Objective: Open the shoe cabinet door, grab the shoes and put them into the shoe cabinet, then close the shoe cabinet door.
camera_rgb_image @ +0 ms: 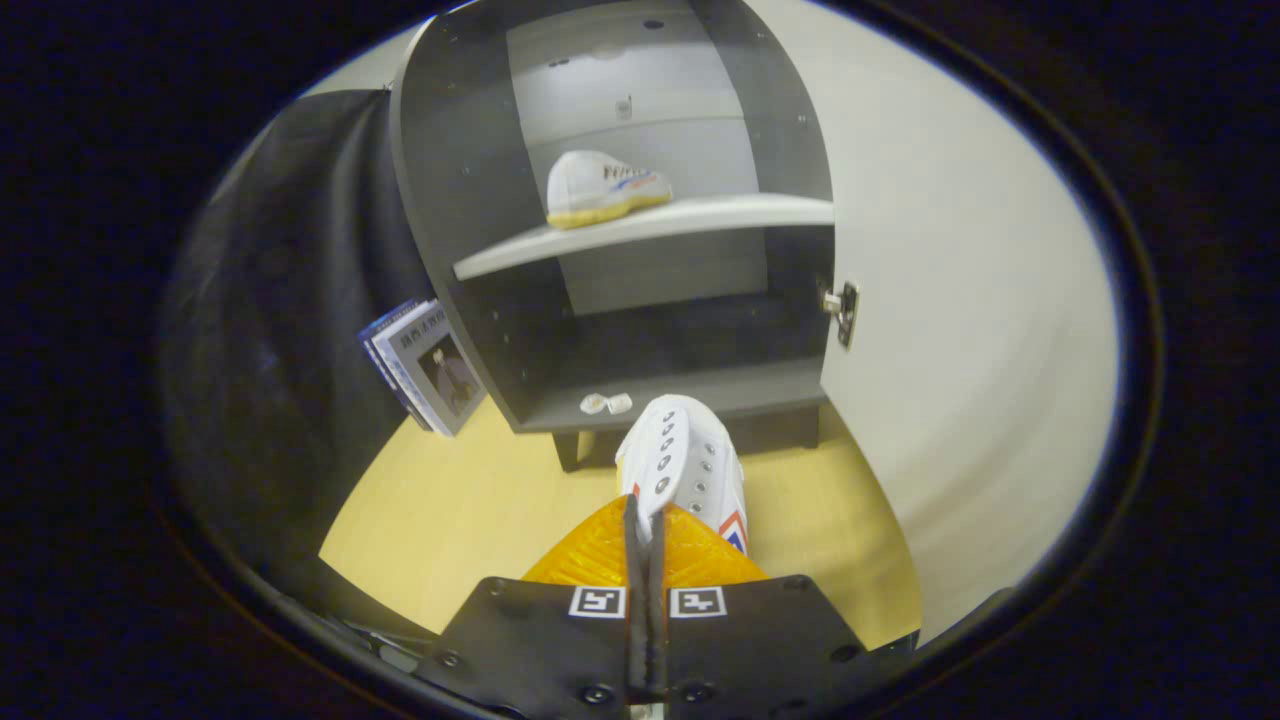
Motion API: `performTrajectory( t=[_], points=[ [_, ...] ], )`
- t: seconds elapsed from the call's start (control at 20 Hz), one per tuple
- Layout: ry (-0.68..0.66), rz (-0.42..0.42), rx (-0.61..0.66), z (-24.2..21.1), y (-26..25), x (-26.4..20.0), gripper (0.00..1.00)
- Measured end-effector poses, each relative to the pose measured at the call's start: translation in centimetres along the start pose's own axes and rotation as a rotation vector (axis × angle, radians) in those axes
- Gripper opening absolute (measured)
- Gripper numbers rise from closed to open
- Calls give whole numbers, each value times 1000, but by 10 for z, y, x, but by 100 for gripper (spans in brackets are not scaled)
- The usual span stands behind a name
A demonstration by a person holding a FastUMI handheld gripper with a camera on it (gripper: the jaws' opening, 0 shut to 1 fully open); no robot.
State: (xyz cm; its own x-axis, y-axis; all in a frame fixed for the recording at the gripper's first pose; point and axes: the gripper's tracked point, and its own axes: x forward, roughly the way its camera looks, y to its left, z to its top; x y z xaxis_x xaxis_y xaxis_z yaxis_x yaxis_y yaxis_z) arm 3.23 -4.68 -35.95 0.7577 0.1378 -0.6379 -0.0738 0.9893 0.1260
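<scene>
The gripper [648, 520], clamped on the white sneaker [685, 462], should lift it toward 12 o'clock onto the cabinet's middle shelf [700, 216] beside its mate [603, 188].

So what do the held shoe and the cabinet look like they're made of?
Shoe clamped in the hand-held gripper: smooth white upper with metal-looking eyelets, probably synthetic leather. Shoe cabinet: flat matte dark panels with a pale shelf, likely laminated board. Its open door looks smooth, off-white, with a metal hinge.

A few books [425, 365] lean against black cloth [290, 300] on the pale wooden floor [470, 510].
</scene>
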Motion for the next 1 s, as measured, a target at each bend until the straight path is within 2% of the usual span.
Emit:
performTrajectory(
  t=[0.25,0.5,1.0],
  points=[
    [-151,-14,7,86,14,-41,2],
    [-241,-39,5,139,15,-66,2],
    [-297,-119,-12,226,0,7,2]
  ],
)
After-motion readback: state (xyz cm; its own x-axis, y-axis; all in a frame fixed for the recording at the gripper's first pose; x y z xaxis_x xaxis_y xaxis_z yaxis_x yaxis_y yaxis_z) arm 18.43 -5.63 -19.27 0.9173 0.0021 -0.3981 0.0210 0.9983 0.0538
